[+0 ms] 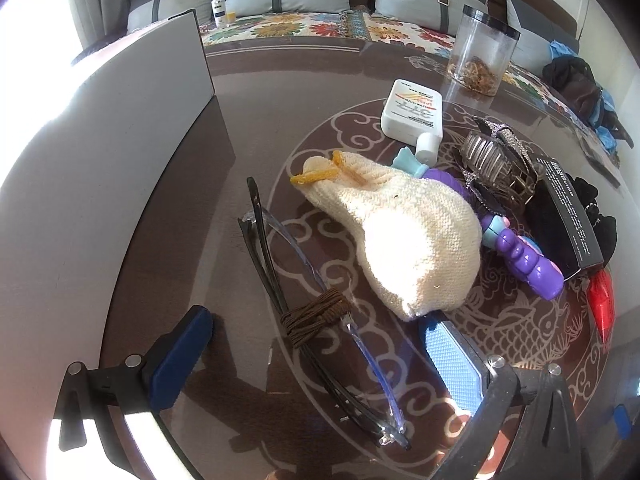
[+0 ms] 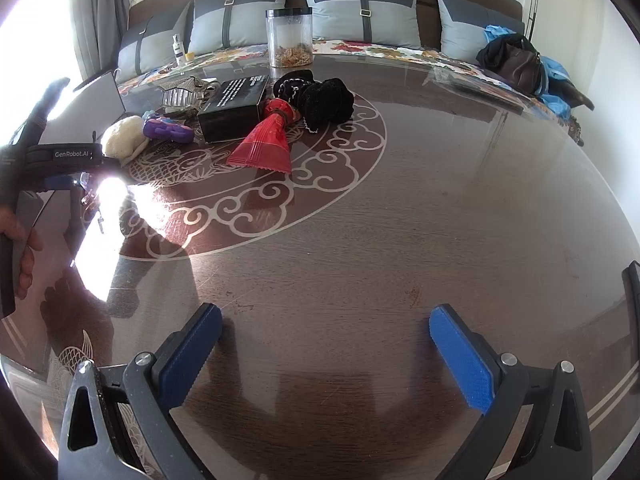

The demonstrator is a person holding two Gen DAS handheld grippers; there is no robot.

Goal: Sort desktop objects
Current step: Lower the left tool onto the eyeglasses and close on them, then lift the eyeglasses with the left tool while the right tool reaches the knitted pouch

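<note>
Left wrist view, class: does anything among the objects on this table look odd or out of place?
Yes. The folded glasses have a brown cord wound around their arms, and the white bottle lies on its side rather than upright. Nothing looks spilled or broken.

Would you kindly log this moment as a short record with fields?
surface: round brown table with glass top
left gripper: open, fingers on either side of the folded glasses
right gripper: open, over bare table, holding nothing
cord: brown, wound around the glasses
pile: knit hat, purple toy, sunscreen, hair claw, black box, red packet
back of table: clear jar
</note>
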